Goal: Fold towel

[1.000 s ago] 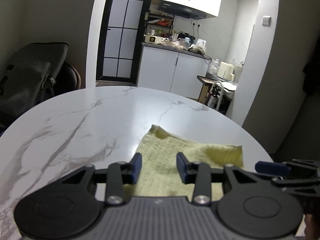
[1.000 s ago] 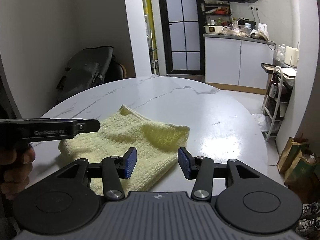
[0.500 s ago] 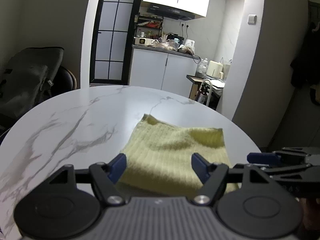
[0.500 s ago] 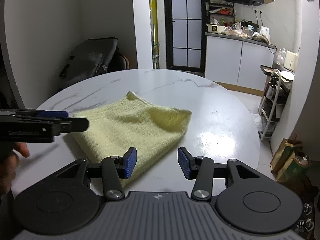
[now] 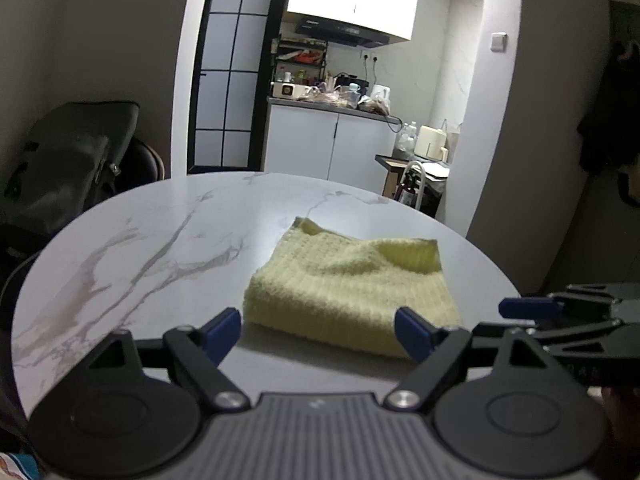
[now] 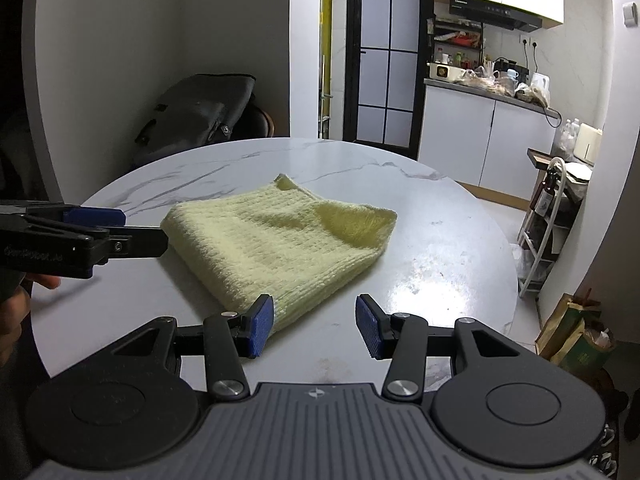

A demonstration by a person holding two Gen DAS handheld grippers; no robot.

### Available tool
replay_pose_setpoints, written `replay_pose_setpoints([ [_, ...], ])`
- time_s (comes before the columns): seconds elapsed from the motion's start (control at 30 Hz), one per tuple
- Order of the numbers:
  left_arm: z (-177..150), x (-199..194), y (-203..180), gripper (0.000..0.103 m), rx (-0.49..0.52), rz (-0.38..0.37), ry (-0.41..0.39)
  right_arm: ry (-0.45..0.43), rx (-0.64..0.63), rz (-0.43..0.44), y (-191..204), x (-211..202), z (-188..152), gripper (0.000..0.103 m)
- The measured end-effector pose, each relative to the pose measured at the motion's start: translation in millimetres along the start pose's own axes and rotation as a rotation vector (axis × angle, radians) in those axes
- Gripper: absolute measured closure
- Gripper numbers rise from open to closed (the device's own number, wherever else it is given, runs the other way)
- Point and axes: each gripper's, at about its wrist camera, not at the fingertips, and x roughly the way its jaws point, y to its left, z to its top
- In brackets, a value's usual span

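Both empty: left gripper (image 5: 319, 330) fingers spread wide, right gripper (image 6: 315, 325) fingers parted, near folded towel (image 6: 280, 236).

Left gripper (image 5: 318, 334): jaws spread wide, blue pads clear of the cloth, nothing between them. Yellow towel (image 5: 352, 288) lies folded on the round marble table (image 5: 160, 248), just ahead of the fingertips and slightly toward the right pad; its near folded edge sits between the two pads, not touched. Far right corner of the towel is rumpled and raised. Right gripper (image 5: 528, 308) enters from the right of the left gripper, one blue pad showing; gap unreadable.
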Motion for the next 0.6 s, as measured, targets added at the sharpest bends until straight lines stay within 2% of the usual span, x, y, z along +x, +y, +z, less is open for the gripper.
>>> replay_pose_setpoints([
  [0.27, -14, -16, -5, 0.007, 0.027, 0.014, -0.013, -0.032, -0.019, 0.008, 11, -9, -7, 0.053],
  [0.5, -26, -23, 0, 0.006, -0.016, 0.041, -0.005, -0.045, 0.022, 0.053, 9, -10, -8, 0.052],
  [0.6, -32, -26, 2, 0.004, -0.031, 0.064, 0.008, -0.042, 0.020, 0.055, 14, -10, -9, 0.043],
])
